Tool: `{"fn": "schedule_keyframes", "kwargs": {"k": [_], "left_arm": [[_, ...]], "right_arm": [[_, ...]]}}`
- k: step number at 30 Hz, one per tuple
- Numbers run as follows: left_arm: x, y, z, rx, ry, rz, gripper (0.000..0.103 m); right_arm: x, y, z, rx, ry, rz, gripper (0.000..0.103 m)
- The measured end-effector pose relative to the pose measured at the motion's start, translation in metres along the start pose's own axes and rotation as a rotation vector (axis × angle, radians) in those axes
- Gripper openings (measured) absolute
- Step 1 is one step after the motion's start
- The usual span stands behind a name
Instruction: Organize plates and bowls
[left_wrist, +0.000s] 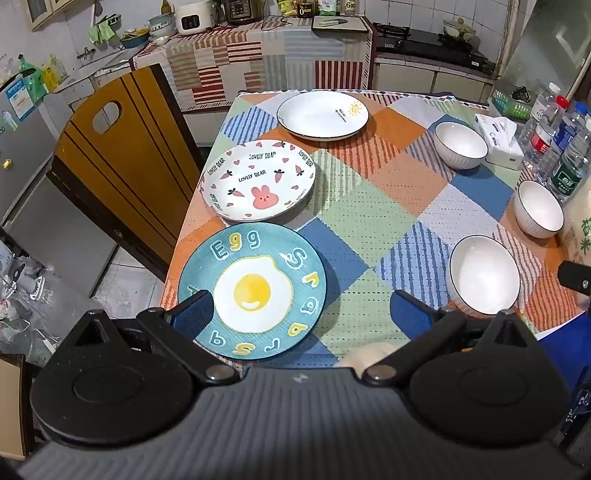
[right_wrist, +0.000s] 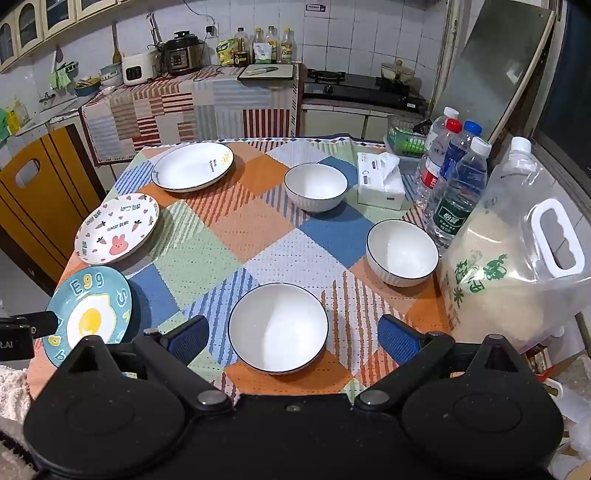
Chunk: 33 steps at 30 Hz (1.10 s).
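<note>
Along the table's left edge, the teal egg-print ceramic plate (left_wrist: 255, 291) lies under the spread, empty left gripper (left_wrist: 301, 314); the right gripper (right_wrist: 293, 338), equally spread, hovers over the nearest white bowl (right_wrist: 277, 326), open checked cloth (right_wrist: 236, 236) between.

White square tiles cover the far wall (right_wrist: 351, 40), with cream cabinets (right_wrist: 44, 22) hung high at the left. Along it runs a counter draped in a striped patchwork cloth (right_wrist: 192, 107), carrying a pressure cooker (right_wrist: 183, 55), a rice cooker (right_wrist: 138, 68) and bottles; a black gas hob (right_wrist: 354, 88) sits to the right. A yellow wooden chair (left_wrist: 125, 155) stands left of the table, whose checked cloth (right_wrist: 258, 229) fills the near ground. Pale floor tiles (left_wrist: 122, 280) show at near left.
</note>
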<state>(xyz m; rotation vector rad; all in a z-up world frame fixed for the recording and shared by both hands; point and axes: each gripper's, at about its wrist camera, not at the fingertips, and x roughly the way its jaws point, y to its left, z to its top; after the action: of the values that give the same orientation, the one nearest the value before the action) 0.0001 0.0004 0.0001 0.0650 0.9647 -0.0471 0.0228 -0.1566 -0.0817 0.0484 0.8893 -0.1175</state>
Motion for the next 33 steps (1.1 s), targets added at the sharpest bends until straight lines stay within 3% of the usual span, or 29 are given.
{"fn": "schedule_keyframes", "kwargs": {"k": [33], "left_arm": [[-0.006, 0.004, -0.009, -0.017, -0.059, 0.034, 0.103]], "right_arm": [[-0.003, 0.009, -0.009, -0.025, -0.071, 0.006, 0.100]]}}
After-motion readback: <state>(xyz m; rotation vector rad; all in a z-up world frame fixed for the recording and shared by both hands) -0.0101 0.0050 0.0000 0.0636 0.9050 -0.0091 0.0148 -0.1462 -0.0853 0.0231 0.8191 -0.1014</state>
